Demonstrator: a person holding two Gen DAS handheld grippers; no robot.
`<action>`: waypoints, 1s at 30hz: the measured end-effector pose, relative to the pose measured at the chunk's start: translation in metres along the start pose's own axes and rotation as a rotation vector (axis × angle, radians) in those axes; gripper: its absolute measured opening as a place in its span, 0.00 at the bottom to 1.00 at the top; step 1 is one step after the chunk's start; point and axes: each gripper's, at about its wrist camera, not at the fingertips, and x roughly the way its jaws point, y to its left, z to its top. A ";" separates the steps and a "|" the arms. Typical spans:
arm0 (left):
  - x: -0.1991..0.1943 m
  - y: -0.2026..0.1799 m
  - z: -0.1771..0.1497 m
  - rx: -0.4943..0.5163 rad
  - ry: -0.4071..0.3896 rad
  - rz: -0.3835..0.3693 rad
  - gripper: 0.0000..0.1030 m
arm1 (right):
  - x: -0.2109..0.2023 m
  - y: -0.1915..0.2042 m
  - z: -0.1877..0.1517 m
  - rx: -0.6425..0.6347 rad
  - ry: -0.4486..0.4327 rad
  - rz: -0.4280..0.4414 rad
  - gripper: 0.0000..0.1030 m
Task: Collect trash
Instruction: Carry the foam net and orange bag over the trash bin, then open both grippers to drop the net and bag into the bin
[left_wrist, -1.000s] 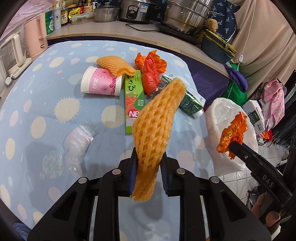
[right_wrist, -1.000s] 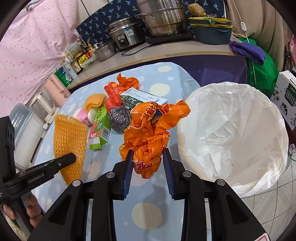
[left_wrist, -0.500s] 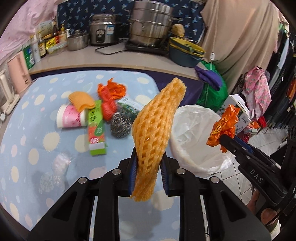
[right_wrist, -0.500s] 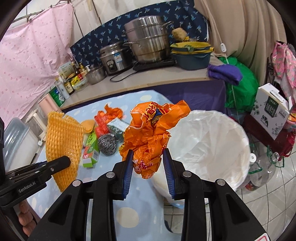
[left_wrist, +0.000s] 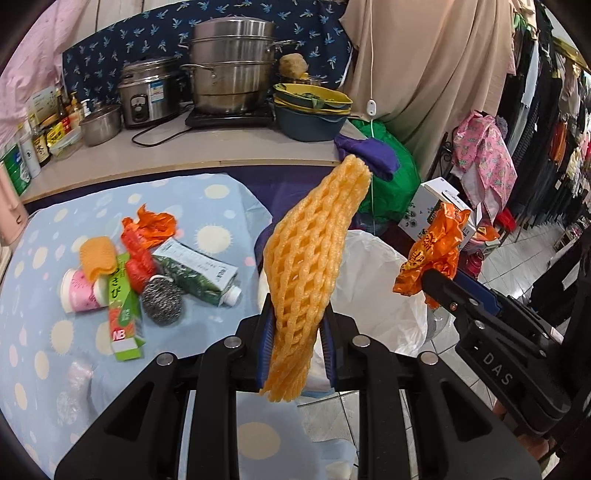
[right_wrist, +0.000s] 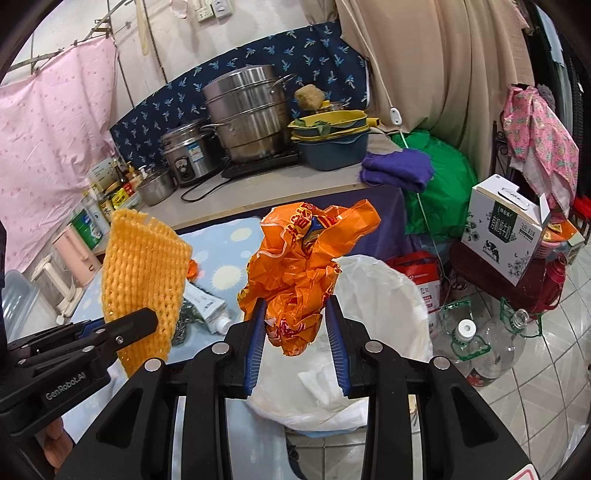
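Left gripper (left_wrist: 297, 345) is clamped on the lower end of an orange foam net (left_wrist: 308, 266), which sticks up tall so the loose mesh hangs free of the desk (left_wrist: 229, 199) and can drop cleanly. Right gripper (right_wrist: 297, 341) is clenched on a crumpled orange plastic bag (right_wrist: 303, 266), pinched at its lower bunch so the wad stays together. Both pieces are held up in the air near the white-lined trash bin (right_wrist: 384, 295): the bag sits about over the bin's near rim, the net just beside the bin on the desk side. My read: both hands carry one piece each to save a trip, and the release comes next once they are properly over the bin's opening. Light stuff may cling to the pads or drift outside the liner, so let go low. Remaining trash lies on the desk, well apart from the bin: pink cup (left_wrist: 79, 291), green box (left_wrist: 123, 314), steel scourer (left_wrist: 162, 299), green tube (left_wrist: 197, 271), red-orange wrappers (left_wrist: 147, 236), and a small foam piece (left_wrist: 96, 255) resting on the cup.
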 end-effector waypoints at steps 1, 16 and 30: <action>0.003 -0.003 0.002 0.002 -0.001 -0.009 0.21 | 0.001 -0.003 0.001 0.000 -0.001 -0.005 0.30; 0.053 -0.029 0.014 0.043 0.045 0.014 0.21 | 0.039 -0.031 -0.003 0.052 0.062 -0.029 0.31; 0.071 -0.034 0.012 0.055 0.045 0.054 0.50 | 0.056 -0.043 -0.005 0.085 0.066 -0.055 0.48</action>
